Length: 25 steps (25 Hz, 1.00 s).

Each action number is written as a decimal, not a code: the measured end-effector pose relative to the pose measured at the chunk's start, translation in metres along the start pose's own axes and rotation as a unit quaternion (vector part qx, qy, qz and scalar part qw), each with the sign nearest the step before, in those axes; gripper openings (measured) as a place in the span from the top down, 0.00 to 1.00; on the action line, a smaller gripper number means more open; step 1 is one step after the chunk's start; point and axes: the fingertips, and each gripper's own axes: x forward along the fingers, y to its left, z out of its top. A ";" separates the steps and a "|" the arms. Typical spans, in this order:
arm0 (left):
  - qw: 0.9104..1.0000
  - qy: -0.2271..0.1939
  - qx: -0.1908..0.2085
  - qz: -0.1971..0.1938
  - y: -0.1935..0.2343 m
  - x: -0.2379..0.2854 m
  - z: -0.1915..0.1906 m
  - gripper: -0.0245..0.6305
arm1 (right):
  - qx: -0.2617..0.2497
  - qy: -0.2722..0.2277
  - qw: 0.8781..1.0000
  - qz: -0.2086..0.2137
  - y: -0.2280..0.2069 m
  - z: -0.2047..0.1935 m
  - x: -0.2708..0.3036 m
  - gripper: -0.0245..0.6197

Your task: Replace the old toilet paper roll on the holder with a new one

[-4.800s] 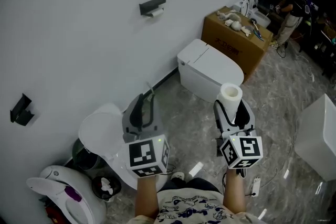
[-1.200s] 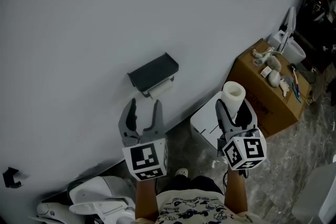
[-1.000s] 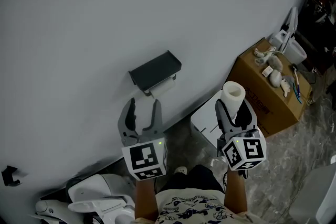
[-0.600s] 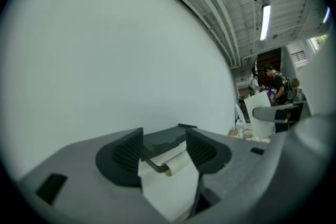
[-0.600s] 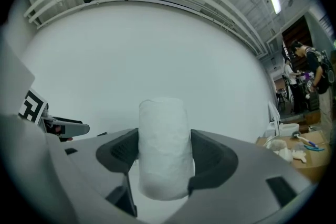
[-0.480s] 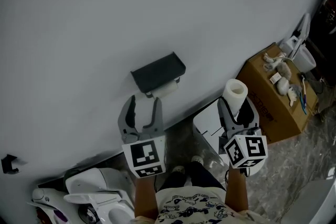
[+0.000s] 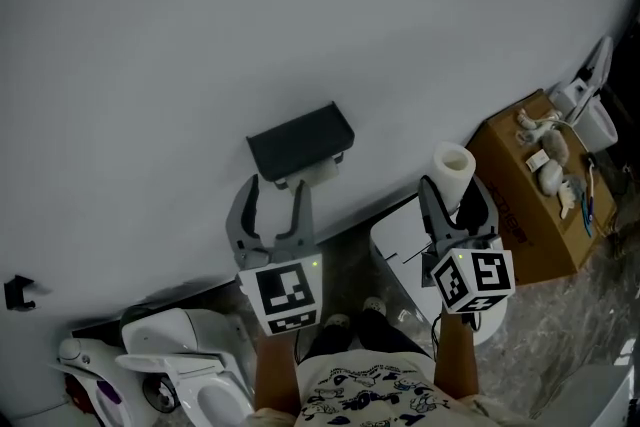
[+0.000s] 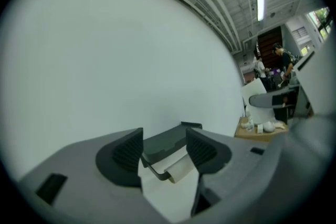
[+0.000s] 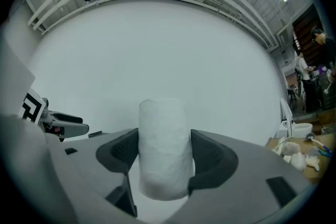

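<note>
Fingers of your left gripper stand apart with nothing between them, framing the black holder on the wall and the nearly spent old roll hanging under it. Your right gripper is clamped on the new roll, held upright off to the right. Over the last second you've closed in, so the holder now sits just beyond the left fingertips, untouched. You look ready to pull the old roll off first

No legible txt, brands, nos. anywhere; cardboard box side too dim to read.
</note>
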 end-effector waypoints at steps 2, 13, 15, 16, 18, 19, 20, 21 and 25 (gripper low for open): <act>1.000 0.013 0.027 0.007 -0.002 0.005 -0.005 0.60 | 0.000 0.003 1.000 0.002 -0.003 -0.003 0.003 0.48; 0.966 0.093 0.240 -0.005 -0.034 0.030 -0.041 0.60 | 0.000 0.016 1.000 -0.010 -0.021 -0.013 0.006 0.48; 0.951 0.104 0.290 0.005 -0.037 0.033 -0.047 0.60 | 0.001 0.016 1.000 -0.018 -0.026 -0.013 0.006 0.48; 0.941 0.110 0.319 0.011 -0.039 0.035 -0.050 0.60 | 0.002 0.017 1.000 -0.022 -0.028 -0.013 0.005 0.48; 0.920 0.122 0.372 0.020 -0.043 0.037 -0.055 0.60 | 0.002 0.017 0.999 -0.027 -0.032 -0.014 0.004 0.48; 0.912 0.125 0.391 0.022 -0.046 0.038 -0.058 0.60 | 0.003 0.017 0.999 -0.030 -0.033 -0.014 0.004 0.48; 0.907 0.126 0.402 0.021 -0.049 0.039 -0.060 0.60 | 0.003 0.017 0.999 -0.032 -0.034 -0.015 0.003 0.48; 0.906 0.126 0.405 0.017 -0.052 0.041 -0.063 0.60 | 0.003 0.017 0.999 -0.034 -0.035 -0.015 0.003 0.48; 0.903 0.128 0.409 0.005 -0.061 0.046 -0.073 0.60 | 0.004 0.017 0.999 -0.039 -0.037 -0.016 0.006 0.48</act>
